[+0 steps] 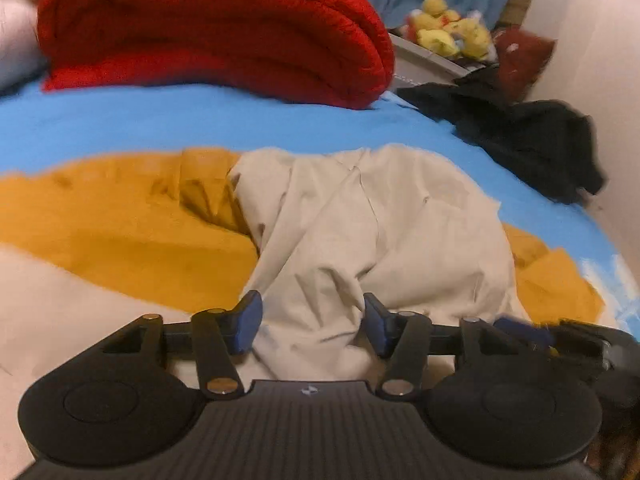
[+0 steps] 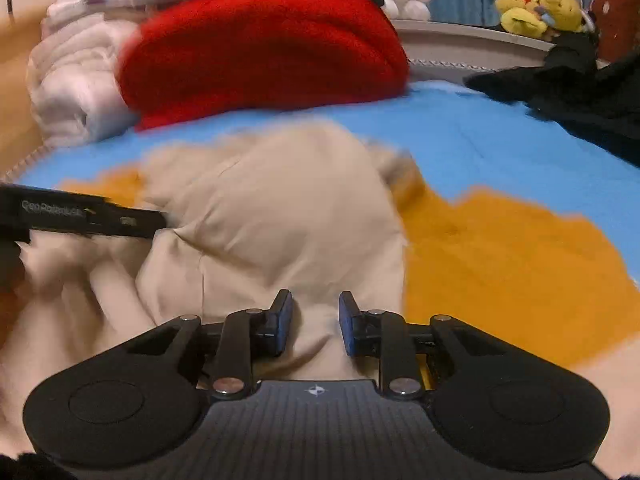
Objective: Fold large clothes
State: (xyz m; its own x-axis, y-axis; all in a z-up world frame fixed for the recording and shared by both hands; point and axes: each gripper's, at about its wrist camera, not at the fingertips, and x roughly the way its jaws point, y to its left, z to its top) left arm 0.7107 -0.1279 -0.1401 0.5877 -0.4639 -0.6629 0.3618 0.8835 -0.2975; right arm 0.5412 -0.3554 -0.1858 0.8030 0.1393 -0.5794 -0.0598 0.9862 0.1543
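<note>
In the left wrist view, a white bundle [image 1: 18,32] is seen at ten o'clock, at the far left edge. Next to it, at eleven to twelve o'clock, a folded red knit [image 1: 208,28] is laid on a blue sheet [image 1: 120,120]. A mustard-yellow cloth [image 1: 120,224] is spread at nine o'clock. The beige garment [image 1: 360,232], the thing to be folded, is bunched up in the middle, on top of the yellow cloth. The left gripper [image 1: 312,324] is seen at six o'clock. Its blue pads [image 1: 250,320] are held apart, and a fold of beige cloth is seen between them, but it is not squeezed. At two o'clock a black garment [image 1: 532,140] is dropped on the sheet, and yellow plush toys [image 1: 452,28] are piled at one o'clock.

In the right wrist view, the black side of the left gripper [image 2: 80,216] is seen at nine o'clock, against the beige garment [image 2: 272,208]. White folded bedding [image 2: 76,80] is stacked at ten o'clock, touching the red knit [image 2: 260,52] at twelve. The right gripper [image 2: 315,326] is seen at six o'clock. Its jaws are parted by a small gap, with beige cloth between them, not pinched. The yellow cloth [image 2: 500,260] is spread at three o'clock, and the black garment [image 2: 580,96] and plush toys [image 2: 536,8] are seen at two and one o'clock.
</note>
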